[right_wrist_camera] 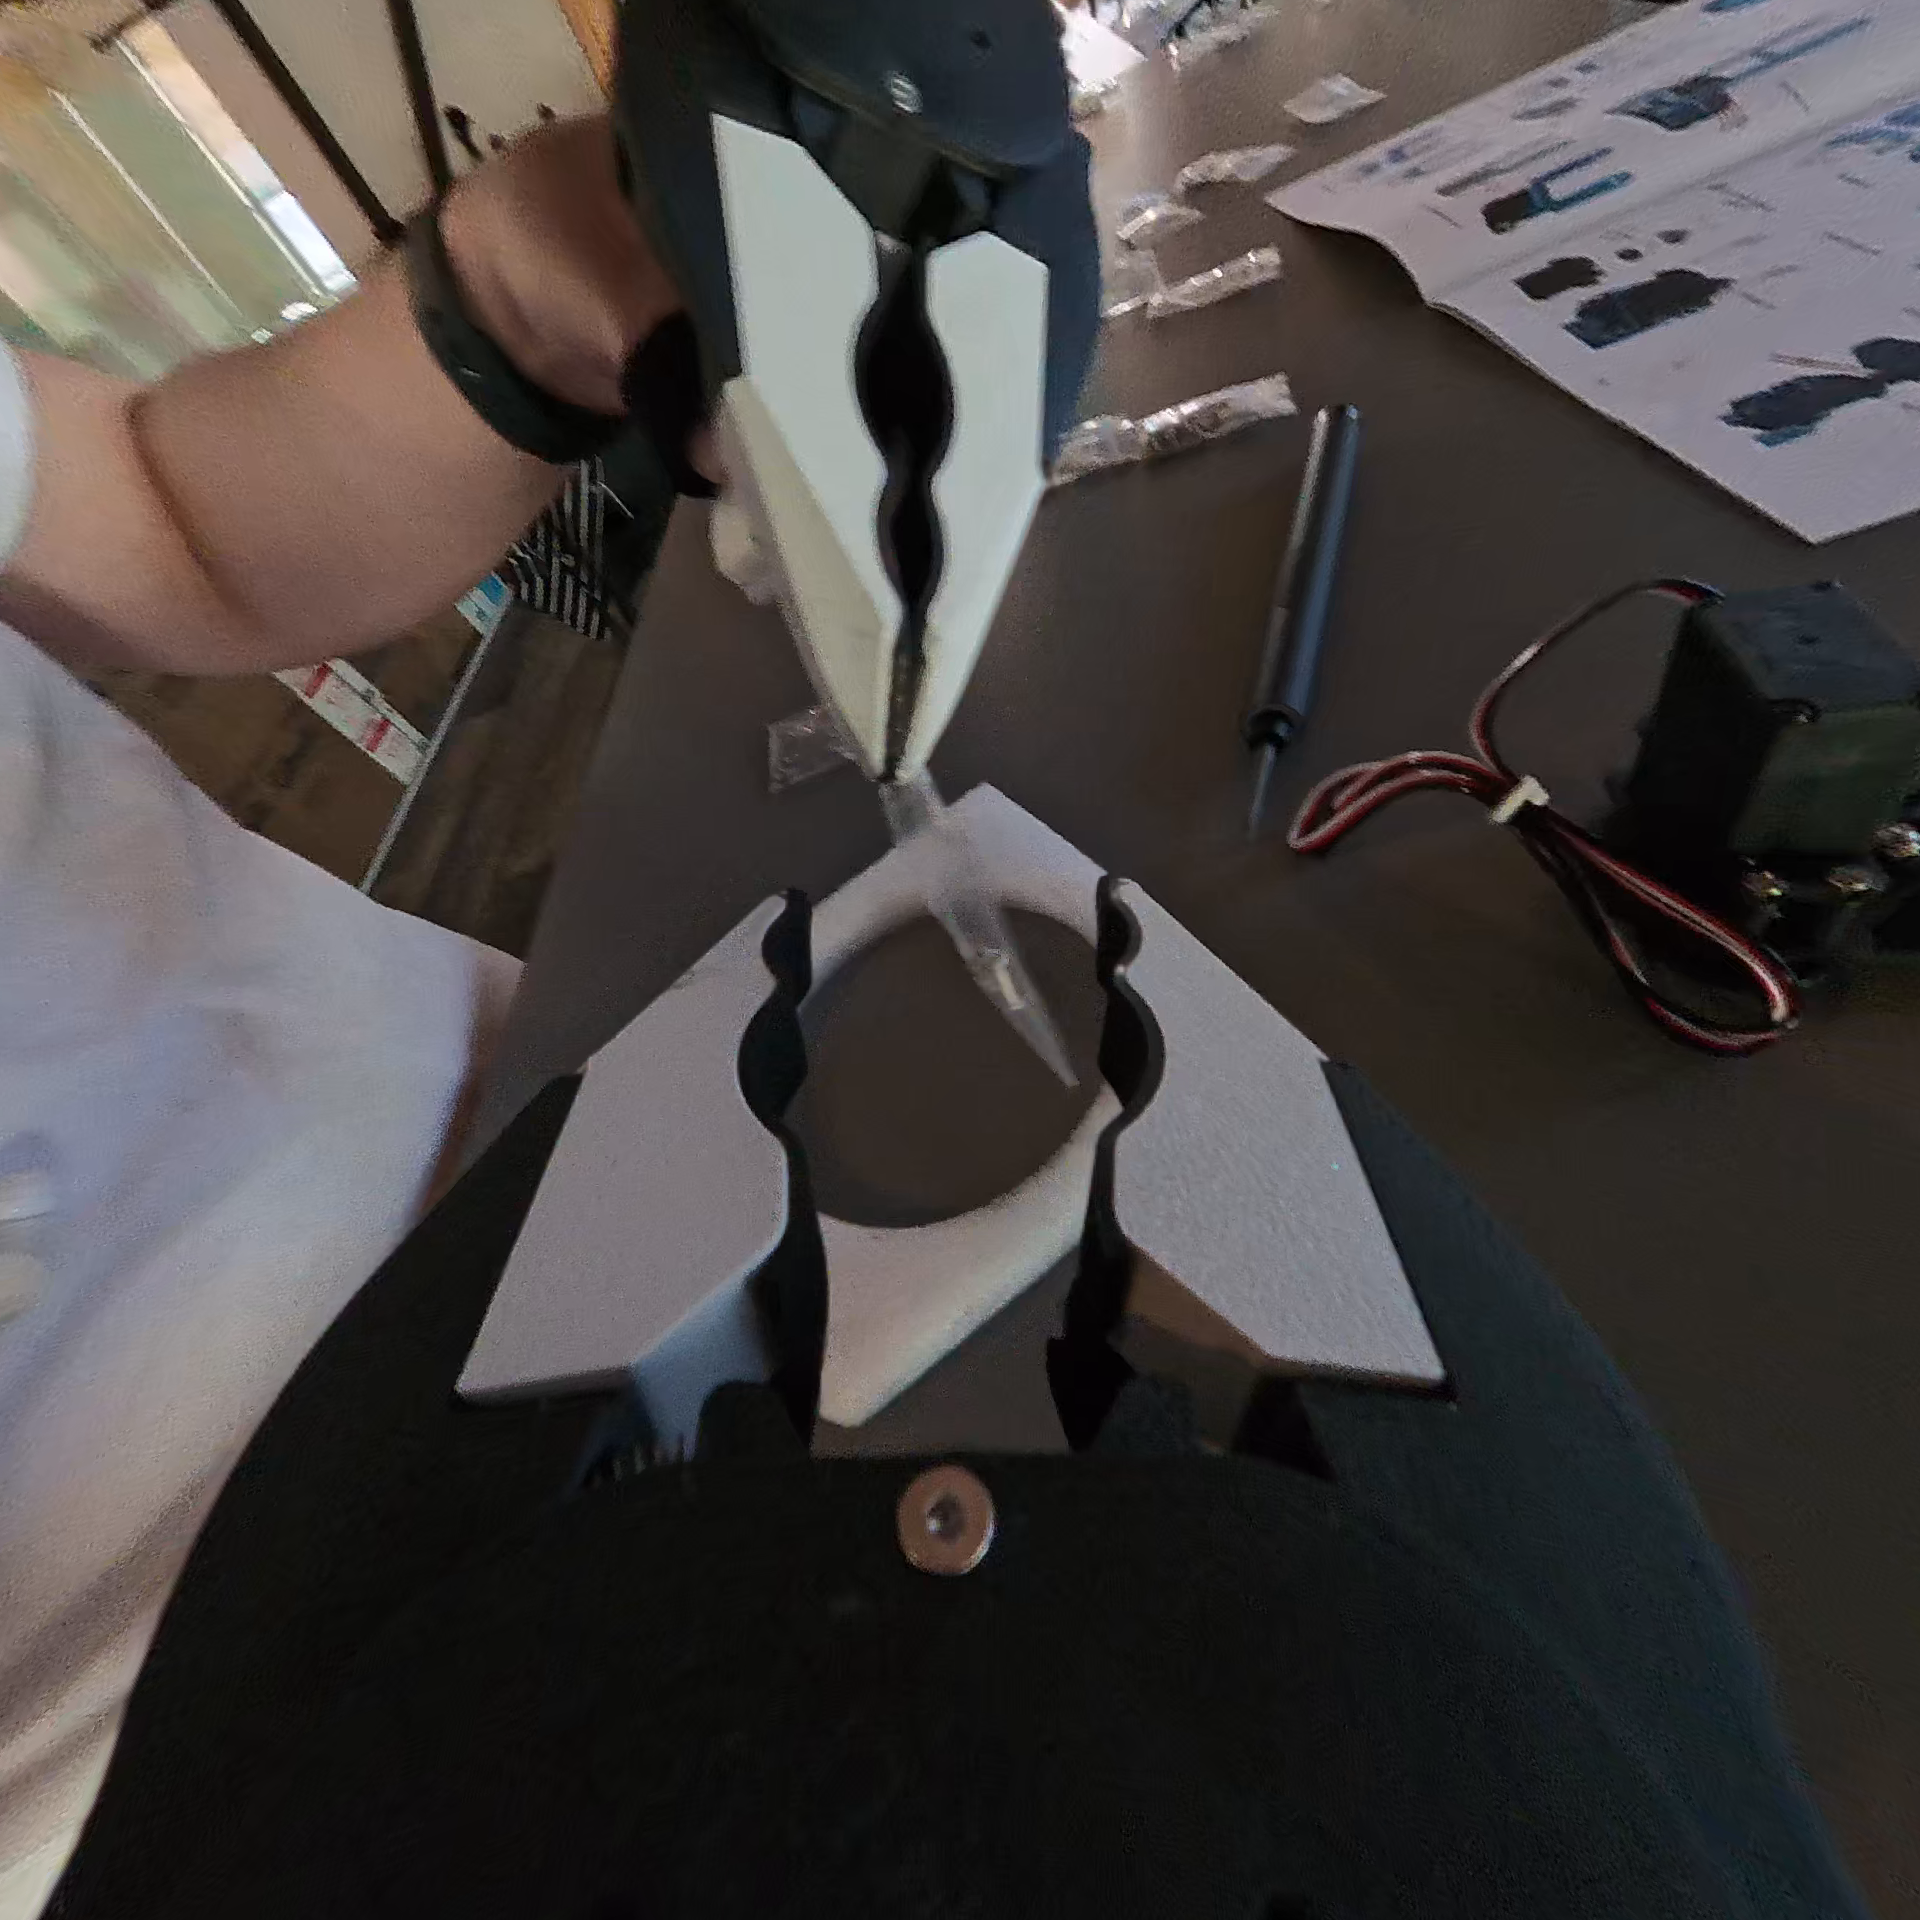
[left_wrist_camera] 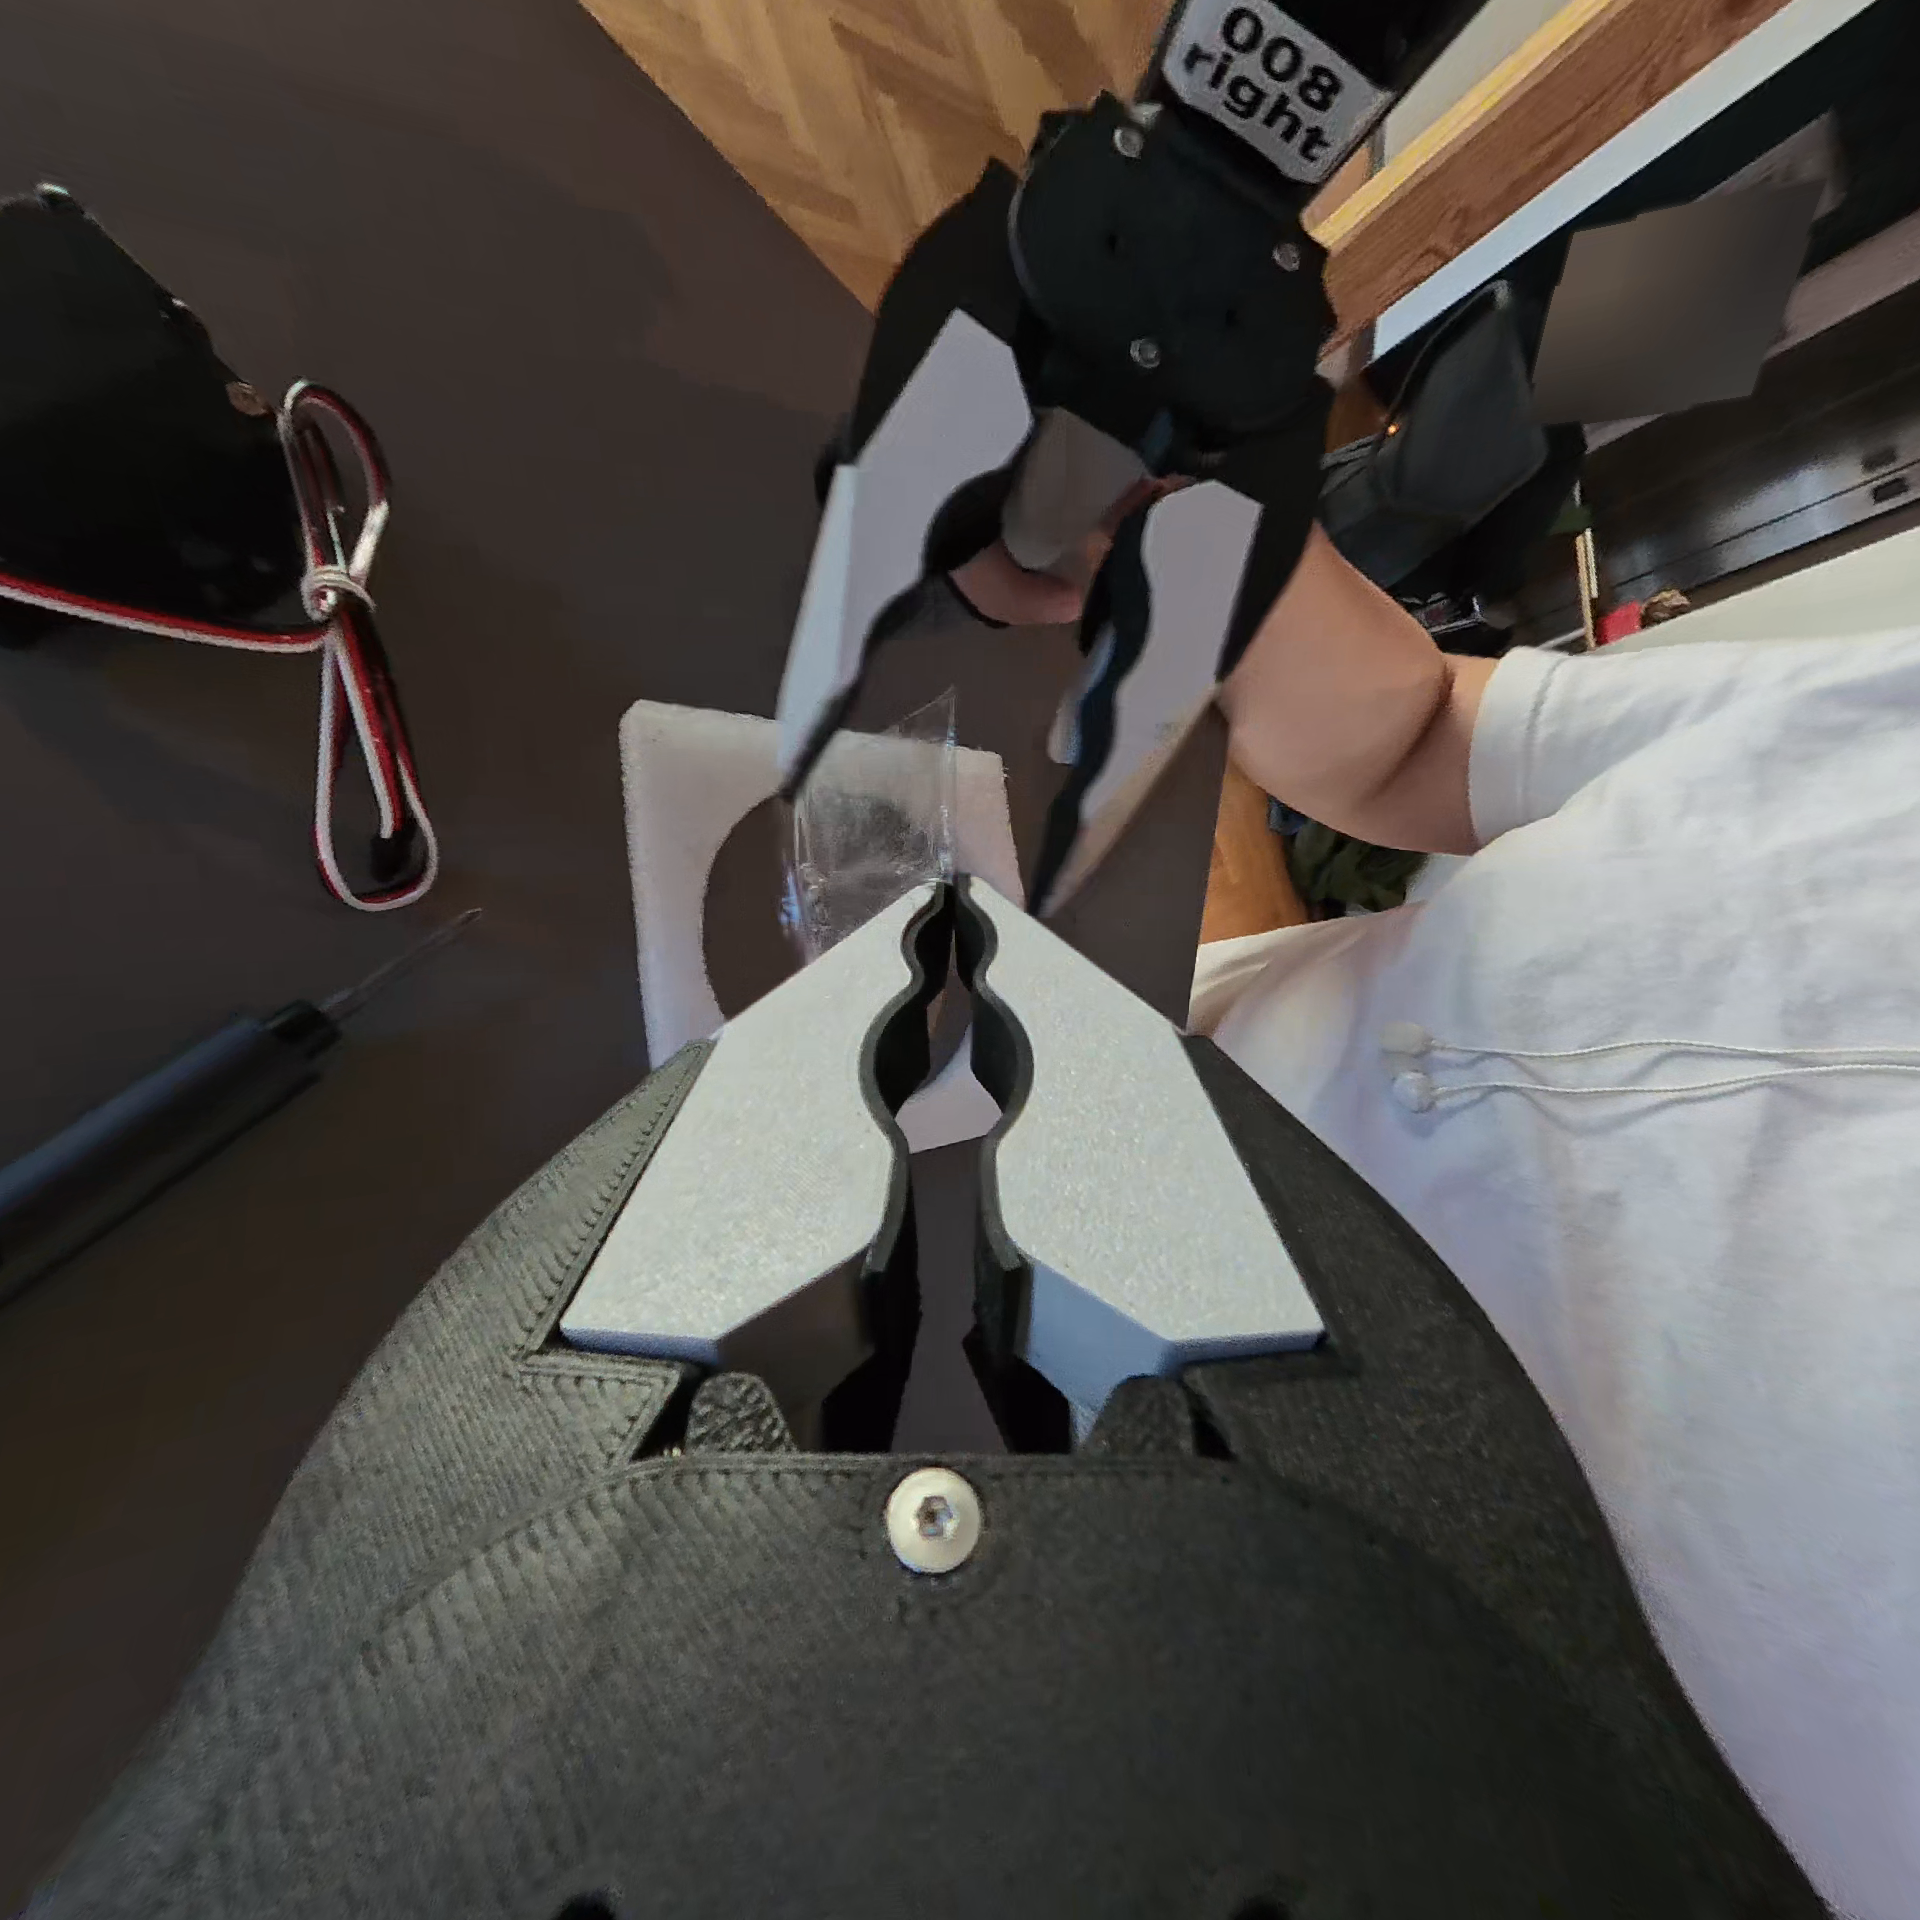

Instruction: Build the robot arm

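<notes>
My left gripper (left_wrist_camera: 954, 891) is shut on the edge of a small clear plastic bag (left_wrist_camera: 873, 821) and holds it above the dark table. In the right wrist view the left gripper (right_wrist_camera: 900, 771) points down, with the bag (right_wrist_camera: 977, 935) hanging from its tips. My right gripper (right_wrist_camera: 954, 900) is open, its fingers on either side of the hanging bag without touching it. It also shows in the left wrist view (left_wrist_camera: 914, 831), open around the bag. A white foam piece with a round hole (left_wrist_camera: 665, 831) (right_wrist_camera: 935, 1299) lies on the table under both grippers.
A dark screwdriver (left_wrist_camera: 156, 1122) (right_wrist_camera: 1299, 592) and a black servo motor (right_wrist_camera: 1787, 727) with a red, white and black cable (left_wrist_camera: 353, 675) lie beside the foam. A printed sheet (right_wrist_camera: 1662, 260) and several small clear bags (right_wrist_camera: 1195, 281) lie farther off. A person's white shirt (left_wrist_camera: 1662, 1143) is close by. Both grippers' tips are close together, under 4 cm apart.
</notes>
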A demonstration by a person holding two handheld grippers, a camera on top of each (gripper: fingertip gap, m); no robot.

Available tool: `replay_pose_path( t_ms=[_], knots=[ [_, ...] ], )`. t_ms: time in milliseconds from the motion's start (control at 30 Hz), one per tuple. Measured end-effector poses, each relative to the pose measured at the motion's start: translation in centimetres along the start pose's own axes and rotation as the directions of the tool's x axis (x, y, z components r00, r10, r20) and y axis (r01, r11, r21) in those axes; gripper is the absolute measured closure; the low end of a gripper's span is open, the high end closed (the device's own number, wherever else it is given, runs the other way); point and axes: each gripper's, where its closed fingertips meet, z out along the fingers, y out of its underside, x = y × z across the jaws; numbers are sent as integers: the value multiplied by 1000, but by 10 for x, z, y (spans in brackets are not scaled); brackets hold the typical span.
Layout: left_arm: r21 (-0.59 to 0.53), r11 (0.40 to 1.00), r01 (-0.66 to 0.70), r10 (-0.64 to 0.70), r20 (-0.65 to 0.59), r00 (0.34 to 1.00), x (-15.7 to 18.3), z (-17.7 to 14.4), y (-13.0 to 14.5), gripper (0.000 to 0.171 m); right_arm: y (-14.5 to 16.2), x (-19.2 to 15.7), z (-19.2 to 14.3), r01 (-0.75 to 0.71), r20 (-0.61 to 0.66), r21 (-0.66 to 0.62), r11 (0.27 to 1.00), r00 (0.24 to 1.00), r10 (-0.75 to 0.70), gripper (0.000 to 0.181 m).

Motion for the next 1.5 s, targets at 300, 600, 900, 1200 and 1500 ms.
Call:
replay_pose_path(
  t_ms=[300,600,900,1200,1500],
  knots=[
    [88,996,25,-29,43,999,-13,-8,12,171,16,4,8,-67,18,-125,990,997,70,181],
    [171,985,4,-13,50,999,-12,-5,33,146,3,0,4,-155,82,-47,987,984,159,181],
    [162,987,-21,6,95,995,-12,22,39,149,0,0,7,-181,85,-25,983,979,183,181],
    [158,985,-72,59,82,995,-6,23,37,171,15,3,-2,-87,57,-67,994,994,91,160],
    [143,975,-171,162,73,984,7,20,38,171,18,-10,-5,-26,146,-101,995,989,40,181]
  ],
)
